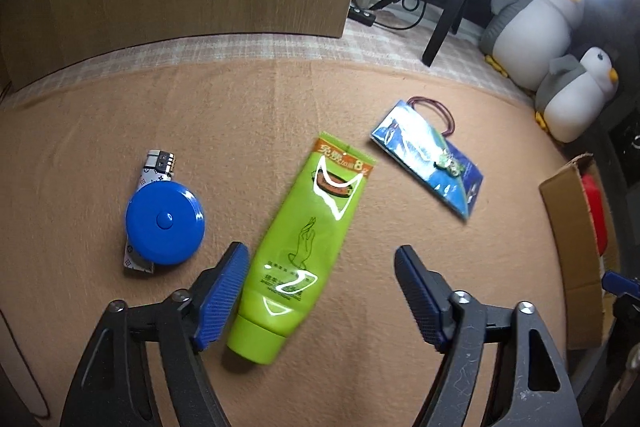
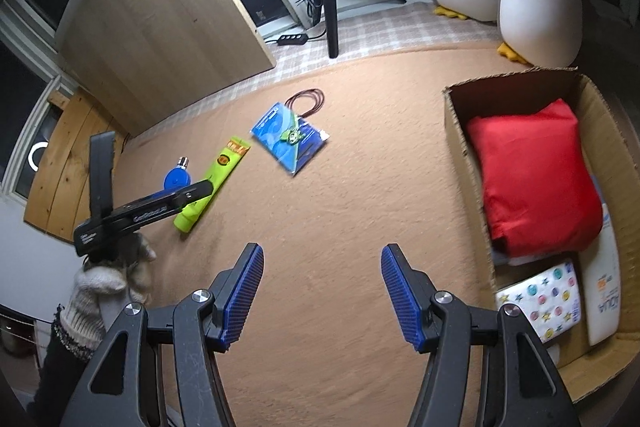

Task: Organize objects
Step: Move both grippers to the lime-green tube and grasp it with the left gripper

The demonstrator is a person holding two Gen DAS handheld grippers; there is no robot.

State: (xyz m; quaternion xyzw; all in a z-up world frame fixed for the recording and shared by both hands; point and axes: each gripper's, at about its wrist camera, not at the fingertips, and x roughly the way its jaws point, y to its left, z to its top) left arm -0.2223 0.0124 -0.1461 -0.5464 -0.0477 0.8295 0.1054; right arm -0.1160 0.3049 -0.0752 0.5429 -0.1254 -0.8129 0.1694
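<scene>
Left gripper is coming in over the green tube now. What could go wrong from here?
1. The left gripper sits off-centre: the green tube lies beside one finger, with bare carpet between the jaws. Closing now could nudge or clip it rather than grip it.
2. The tube looks glossy and tapered, so it may slip.
3. The blue tape measure rests on a patterned lighter close by; a sideways correction could knock them.
</scene>
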